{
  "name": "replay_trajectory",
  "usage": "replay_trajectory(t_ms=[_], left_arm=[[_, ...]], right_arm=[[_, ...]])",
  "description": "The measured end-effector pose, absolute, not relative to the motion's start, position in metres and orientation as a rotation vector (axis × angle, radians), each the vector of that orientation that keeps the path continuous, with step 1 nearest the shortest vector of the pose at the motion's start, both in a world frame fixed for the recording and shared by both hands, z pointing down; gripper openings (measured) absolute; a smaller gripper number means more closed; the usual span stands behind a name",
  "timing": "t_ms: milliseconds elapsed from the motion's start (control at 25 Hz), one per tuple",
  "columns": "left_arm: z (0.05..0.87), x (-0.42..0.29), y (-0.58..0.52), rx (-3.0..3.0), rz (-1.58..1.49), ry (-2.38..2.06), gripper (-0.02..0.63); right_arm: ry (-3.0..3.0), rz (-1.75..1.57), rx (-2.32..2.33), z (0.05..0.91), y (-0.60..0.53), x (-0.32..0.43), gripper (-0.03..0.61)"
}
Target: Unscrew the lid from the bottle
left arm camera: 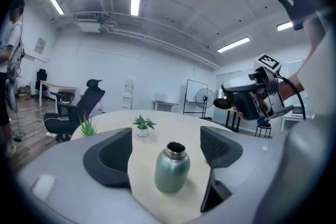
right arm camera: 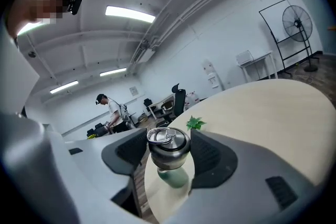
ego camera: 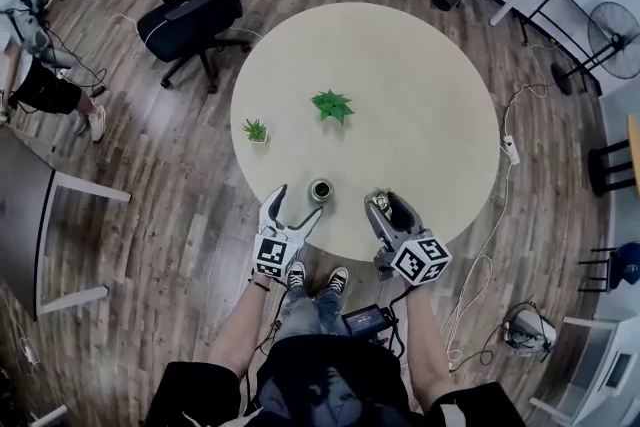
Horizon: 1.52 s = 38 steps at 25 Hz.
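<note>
A green metal bottle (ego camera: 320, 190) stands upright with its mouth uncovered near the front edge of the round table (ego camera: 420, 95). My left gripper (ego camera: 298, 203) is open just short of it. In the left gripper view the bottle (left arm camera: 172, 170) stands ahead between the spread pads, touching neither. My right gripper (ego camera: 388, 206), to the right of the bottle and raised off the table, is shut on the steel lid (ego camera: 381, 205). In the right gripper view the lid (right arm camera: 168, 145) with its ring handle sits between the pads, and the bottle (right arm camera: 174, 178) shows below it.
Two small potted plants (ego camera: 255, 130) (ego camera: 332, 105) stand farther back on the table. A black office chair (ego camera: 195, 5) is beyond the table's left side. A person (ego camera: 40, 85) stands at far left, a floor fan (ego camera: 615, 40) at far right.
</note>
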<state>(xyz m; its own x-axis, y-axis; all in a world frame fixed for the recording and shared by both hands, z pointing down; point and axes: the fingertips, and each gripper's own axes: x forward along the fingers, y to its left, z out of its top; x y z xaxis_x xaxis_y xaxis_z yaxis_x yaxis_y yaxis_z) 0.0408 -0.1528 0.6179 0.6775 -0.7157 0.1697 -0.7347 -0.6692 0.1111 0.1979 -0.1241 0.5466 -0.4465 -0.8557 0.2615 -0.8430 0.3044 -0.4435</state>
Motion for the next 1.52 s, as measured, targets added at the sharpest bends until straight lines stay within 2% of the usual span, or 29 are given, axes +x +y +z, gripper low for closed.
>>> replay_trajectory(t_ms=[320,640,760,960,1520], left_arm=[[0.494,0.008,-0.138,2.717,0.002,-1.531,0.402],[0.420,0.016,-0.121,2.831,-0.020,-1.636,0.333],[0.409,0.017,-0.117,2.850,-0.049,-1.666,0.258],[0.390,0.014,-0.113,2.842,-0.108,-1.770,0.003],[0.382,0.016,-0.108,2.859,-0.172,-1.736,0.001]], right_arm=[[2.458,-0.471,-1.810,0.483,-0.097,0.228,0.261],[2.397,-0.221,-1.885,0.443,-0.084,0.238,0.259],[2.385,-0.189,-1.877,0.435,-0.088,0.237,0.258],[2.402,-0.125,-1.840,0.417,-0.091,0.226,0.256],[2.475,-0.115,-1.803,0.410,-0.086,0.209,0.253]])
